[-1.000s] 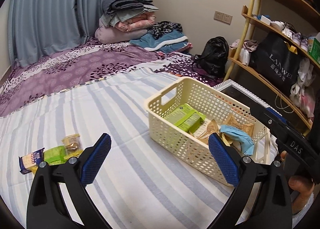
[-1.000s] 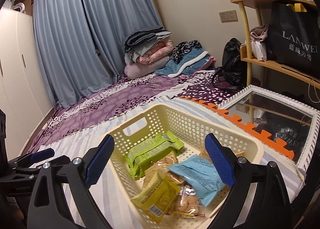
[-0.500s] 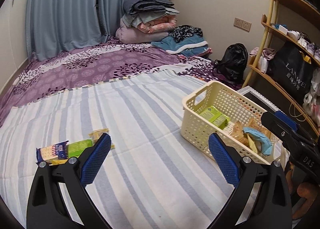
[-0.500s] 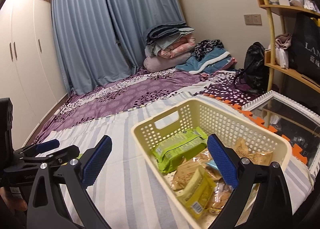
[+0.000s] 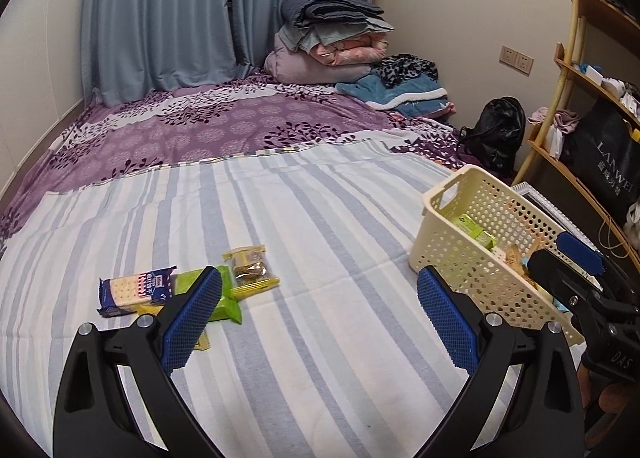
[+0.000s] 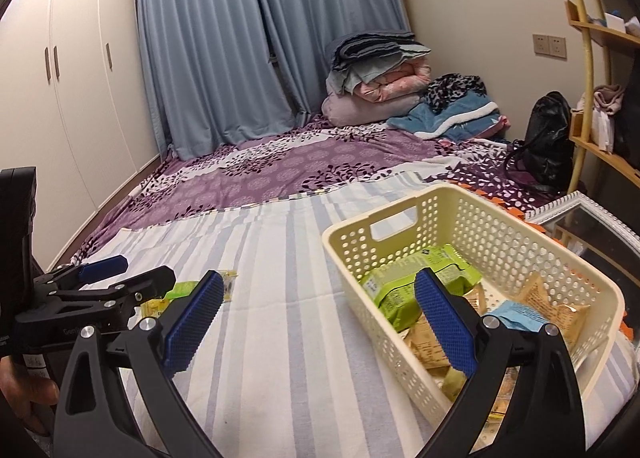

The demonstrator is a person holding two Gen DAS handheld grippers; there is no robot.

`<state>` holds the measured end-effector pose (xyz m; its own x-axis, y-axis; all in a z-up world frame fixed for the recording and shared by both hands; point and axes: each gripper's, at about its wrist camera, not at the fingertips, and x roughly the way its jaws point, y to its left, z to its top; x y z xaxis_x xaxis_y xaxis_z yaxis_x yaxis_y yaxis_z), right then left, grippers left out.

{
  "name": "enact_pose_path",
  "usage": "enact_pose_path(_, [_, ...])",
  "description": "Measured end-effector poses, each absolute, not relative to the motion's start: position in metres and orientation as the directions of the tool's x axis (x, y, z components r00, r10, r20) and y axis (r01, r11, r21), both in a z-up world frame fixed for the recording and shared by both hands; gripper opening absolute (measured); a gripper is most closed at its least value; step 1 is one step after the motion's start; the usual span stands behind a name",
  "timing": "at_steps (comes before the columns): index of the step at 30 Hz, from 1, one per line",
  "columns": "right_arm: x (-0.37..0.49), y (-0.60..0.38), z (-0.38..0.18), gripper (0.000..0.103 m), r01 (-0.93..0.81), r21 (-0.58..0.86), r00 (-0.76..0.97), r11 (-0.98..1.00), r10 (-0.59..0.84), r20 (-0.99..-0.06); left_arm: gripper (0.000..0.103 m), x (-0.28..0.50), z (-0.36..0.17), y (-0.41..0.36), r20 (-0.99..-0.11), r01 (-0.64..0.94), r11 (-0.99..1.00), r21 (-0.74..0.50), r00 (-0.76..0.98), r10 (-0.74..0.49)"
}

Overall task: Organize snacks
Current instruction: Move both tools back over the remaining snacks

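Observation:
A cream perforated basket (image 5: 472, 218) (image 6: 460, 214) stands on the striped sheet at the right and holds a green packet (image 6: 416, 278), a blue packet (image 6: 520, 316) and tan snack bags. Loose snacks lie at the left: a blue cracker packet (image 5: 134, 290), a green packet (image 5: 226, 298) and a yellow-edged cookie packet (image 5: 250, 266). My left gripper (image 5: 316, 312) is open above the sheet, its left finger just over the green packet. My right gripper (image 6: 318, 314) is open and empty, its right finger above the basket's near wall.
The striped sheet (image 5: 304, 218) covers the near bed, a purple floral sheet (image 5: 224, 122) the far part. Folded bedding (image 5: 336, 42) is piled at the back. A black bag (image 5: 498, 134), a wooden shelf (image 5: 592, 86) and a framed mirror (image 6: 596, 226) stand at the right. White wardrobes (image 6: 72, 70) line the left.
Both grippers have swung left, away from the basket; the loose snacks now lie nearer the left gripper's fingers. The right gripper has left the space above the basket's contents.

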<state>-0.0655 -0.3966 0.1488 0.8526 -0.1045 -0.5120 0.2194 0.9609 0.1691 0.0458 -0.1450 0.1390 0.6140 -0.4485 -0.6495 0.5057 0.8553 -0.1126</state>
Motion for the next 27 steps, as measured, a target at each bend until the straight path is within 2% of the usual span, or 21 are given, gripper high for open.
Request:
enact_pose_path(15, [-0.033, -0.351, 0.126, 0.095, 0.105, 0.106, 0.816, 0.989, -0.025, -0.578, 0.099, 0.073, 0.11, -0.104, -0.691, 0.392, 0.912, -0.123, 0.626, -0.362])
enact_pose_path(17, [-0.029, -0.346, 0.12, 0.098, 0.09, 0.101, 0.803, 0.991, -0.012, -0.595, 0.099, 0.076, 0.105, -0.094, -0.697, 0.368, 0.921, -0.129, 0.627, -0.348])
enact_pose_path(27, [-0.012, -0.32, 0.085, 0.098, 0.019, 0.093, 0.744, 0.996, 0.048, -0.667, 0.099, 0.103, 0.053, -0.042, -0.782, 0.211, 0.97, -0.118, 0.582, -0.221])
